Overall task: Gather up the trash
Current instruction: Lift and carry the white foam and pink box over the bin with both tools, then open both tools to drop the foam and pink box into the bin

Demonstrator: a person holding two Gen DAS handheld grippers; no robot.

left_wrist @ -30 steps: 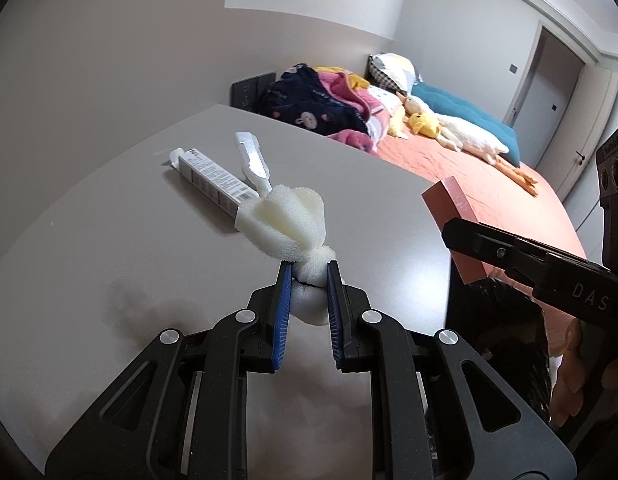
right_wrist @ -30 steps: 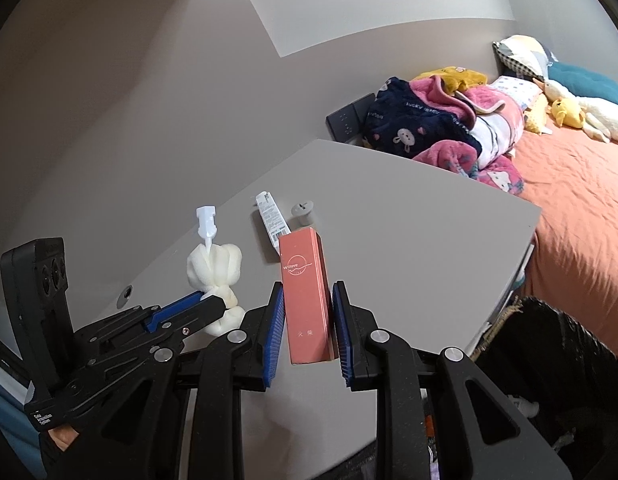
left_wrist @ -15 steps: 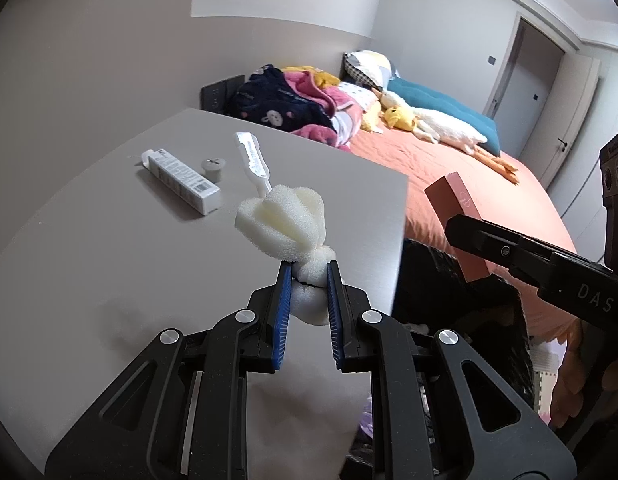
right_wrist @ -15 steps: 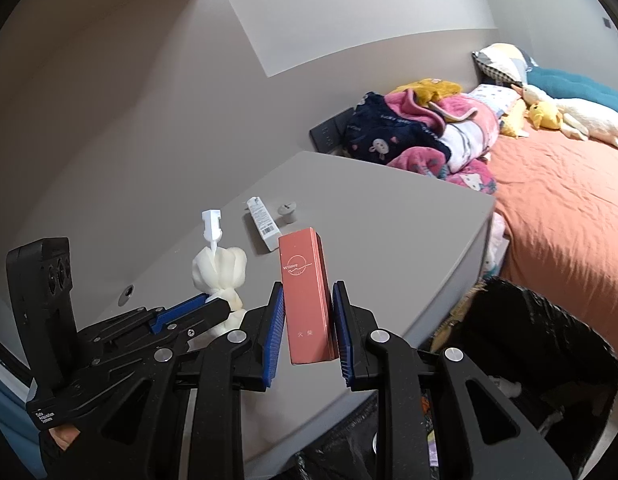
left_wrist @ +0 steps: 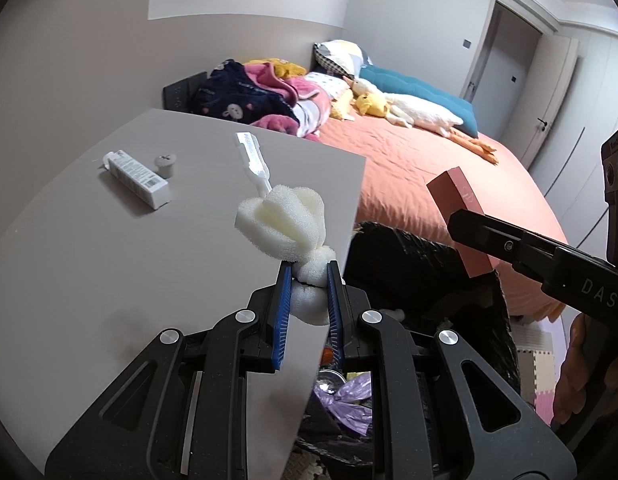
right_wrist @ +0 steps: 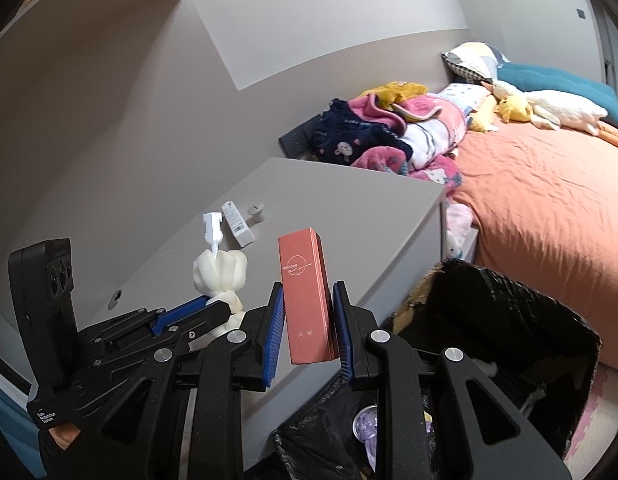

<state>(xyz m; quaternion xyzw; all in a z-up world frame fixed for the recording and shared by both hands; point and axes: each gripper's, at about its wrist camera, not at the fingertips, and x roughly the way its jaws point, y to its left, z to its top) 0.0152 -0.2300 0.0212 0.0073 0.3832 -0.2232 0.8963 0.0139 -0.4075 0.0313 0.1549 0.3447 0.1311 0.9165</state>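
Looking through the left wrist camera, I see my left gripper (left_wrist: 308, 280) pinching the narrow neck of a white foam sponge brush (left_wrist: 283, 228), its blue pads pressed into the foam from both sides. The puffy head of the brush sits just past the fingertips and its white plastic handle (left_wrist: 253, 160) points away over the grey table (left_wrist: 109, 248). The gripper hangs over the table's near edge, above the black-lined trash bin (left_wrist: 409, 264), where I can make out a purple wrapper (left_wrist: 345, 400) inside. Farther back on the table lie a white tube (left_wrist: 135, 174) and a small grey cap (left_wrist: 165, 162), just beside each other. At the right, my right gripper (left_wrist: 469, 226) holds a reddish-pink box (left_wrist: 459, 220) above the bin.

In the right wrist camera, the right gripper (right_wrist: 308, 300) clamps that reddish-pink box (right_wrist: 307, 296) upright between its pads, gripping the lower half. The box hangs at the table's (right_wrist: 349, 224) edge, with the open trash bin (right_wrist: 509, 320) below and to the right. To the left, the left gripper (right_wrist: 217, 307) carries the sponge brush (right_wrist: 221, 272), handle up. The tube (right_wrist: 237, 224) and cap (right_wrist: 256, 212) rest on the table behind. An orange bed (right_wrist: 549, 208) with piled blankets (right_wrist: 389, 132) fills the background.
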